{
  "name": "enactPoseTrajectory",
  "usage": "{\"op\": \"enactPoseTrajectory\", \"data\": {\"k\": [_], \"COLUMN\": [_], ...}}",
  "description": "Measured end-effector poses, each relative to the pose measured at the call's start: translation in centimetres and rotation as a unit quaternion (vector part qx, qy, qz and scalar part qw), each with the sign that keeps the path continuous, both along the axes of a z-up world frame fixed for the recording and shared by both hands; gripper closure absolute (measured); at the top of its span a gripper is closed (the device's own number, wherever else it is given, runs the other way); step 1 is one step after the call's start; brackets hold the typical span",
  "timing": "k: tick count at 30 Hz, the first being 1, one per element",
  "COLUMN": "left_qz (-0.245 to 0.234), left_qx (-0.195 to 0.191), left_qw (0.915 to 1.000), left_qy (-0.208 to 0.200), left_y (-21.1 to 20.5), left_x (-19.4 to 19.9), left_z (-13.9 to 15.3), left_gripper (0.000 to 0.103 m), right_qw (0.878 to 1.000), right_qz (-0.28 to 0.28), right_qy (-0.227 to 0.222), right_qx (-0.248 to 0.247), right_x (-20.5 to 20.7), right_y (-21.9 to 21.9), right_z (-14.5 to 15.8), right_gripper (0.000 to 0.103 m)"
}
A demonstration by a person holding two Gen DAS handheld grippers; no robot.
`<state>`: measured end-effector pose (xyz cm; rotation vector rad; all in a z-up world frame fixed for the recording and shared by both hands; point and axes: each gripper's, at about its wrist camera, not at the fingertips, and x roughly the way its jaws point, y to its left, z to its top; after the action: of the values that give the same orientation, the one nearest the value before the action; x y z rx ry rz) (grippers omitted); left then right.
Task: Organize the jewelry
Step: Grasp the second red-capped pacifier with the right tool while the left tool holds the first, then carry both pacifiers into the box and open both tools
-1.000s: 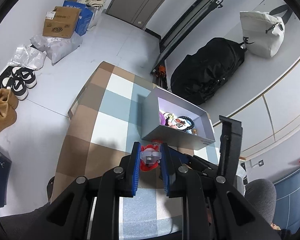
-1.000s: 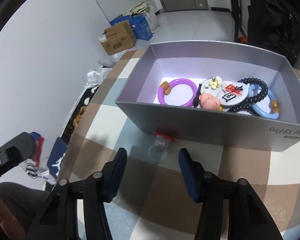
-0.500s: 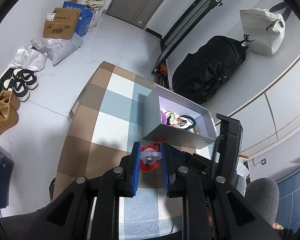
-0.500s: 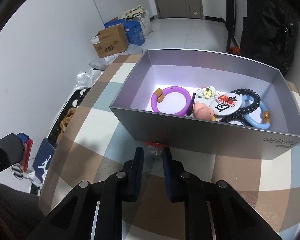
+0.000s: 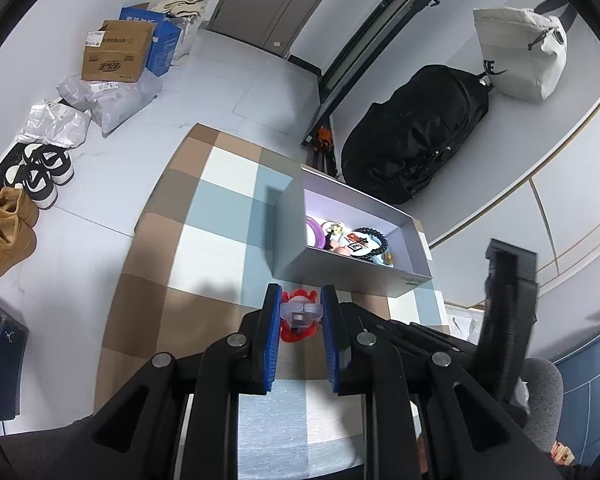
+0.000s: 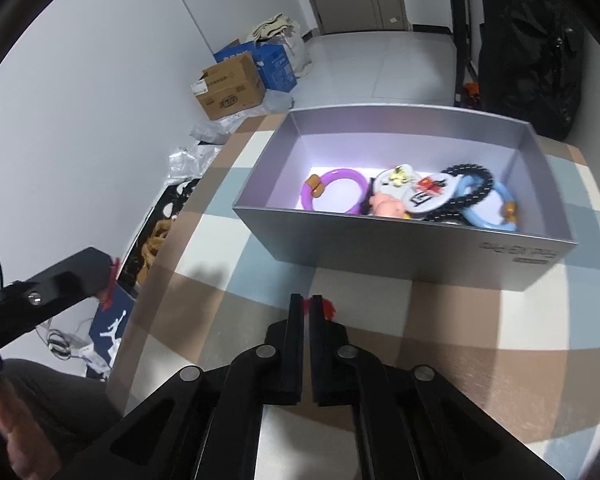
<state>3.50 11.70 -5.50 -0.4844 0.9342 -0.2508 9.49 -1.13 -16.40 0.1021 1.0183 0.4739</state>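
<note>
A grey open box (image 6: 400,236) stands on the checkered table and holds a purple ring (image 6: 334,192), a round badge, a black bead bracelet (image 6: 472,192), a blue ring and a small pink figure. It also shows in the left wrist view (image 5: 340,272). My left gripper (image 5: 300,312) is shut on a clear and red ring piece (image 5: 300,316), held above the table short of the box. My right gripper (image 6: 305,308) is shut on a small red-topped clear ring (image 6: 328,308), just in front of the box's near wall.
The table's (image 6: 440,320) left edge drops to the floor, where cardboard boxes (image 6: 230,88), plastic bags and shoes (image 5: 8,232) lie. A black bag (image 5: 412,140) and a white bag stand behind the table by the wall.
My right gripper closed on the red-topped ring in front of the box and lifted back a little. My left gripper stayed shut on its piece and rose slightly.
</note>
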Motion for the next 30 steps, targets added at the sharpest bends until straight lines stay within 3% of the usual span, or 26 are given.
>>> {"op": "enactPoseTrajectory", "data": {"k": [8, 12, 15, 16, 21, 23, 25, 30], "left_qz": [0.007, 0.011, 0.011, 0.011, 0.010, 0.011, 0.015, 0.016], "left_qx": [-0.004, 0.000, -0.001, -0.001, 0.000, 0.002, 0.000, 0.004], "left_qw": [0.9999, 0.9999, 0.9998, 0.9998, 0.9998, 0.9997, 0.9997, 0.9997], "left_qy": [0.006, 0.011, 0.016, 0.017, 0.019, 0.021, 0.022, 0.021], "left_y": [-0.6, -0.6, -0.6, -0.6, -0.7, -0.7, -0.7, -1.3], "left_x": [0.0, 0.2, 0.3, 0.3, 0.4, 0.4, 0.6, 1.5], "left_z": [0.0, -0.2, -0.4, -0.4, -0.5, -0.5, -0.4, -0.4], "left_gripper": [0.089, 0.089, 0.089, 0.089, 0.089, 0.089, 0.089, 0.089], "right_qw": [1.000, 0.999, 0.999, 0.999, 0.999, 0.999, 0.998, 0.999], "right_qz": [-0.010, -0.003, 0.004, 0.007, 0.035, 0.042, 0.040, 0.037], "right_qy": [0.016, 0.023, 0.027, 0.029, 0.017, 0.013, 0.004, 0.011], "right_qx": [0.019, 0.023, 0.016, 0.017, -0.014, -0.031, -0.040, -0.030], "right_x": [-0.3, -0.3, -0.1, -0.1, -0.3, -0.4, -0.5, -0.2], "right_y": [-1.9, -1.6, -0.8, -0.6, 1.4, 2.0, 2.1, 1.0], "right_z": [-0.5, -0.5, -1.0, -1.2, -2.0, -2.3, -2.4, -2.2], "right_gripper": [0.101, 0.095, 0.056, 0.055, 0.057, 0.064, 0.079, 0.084]}}
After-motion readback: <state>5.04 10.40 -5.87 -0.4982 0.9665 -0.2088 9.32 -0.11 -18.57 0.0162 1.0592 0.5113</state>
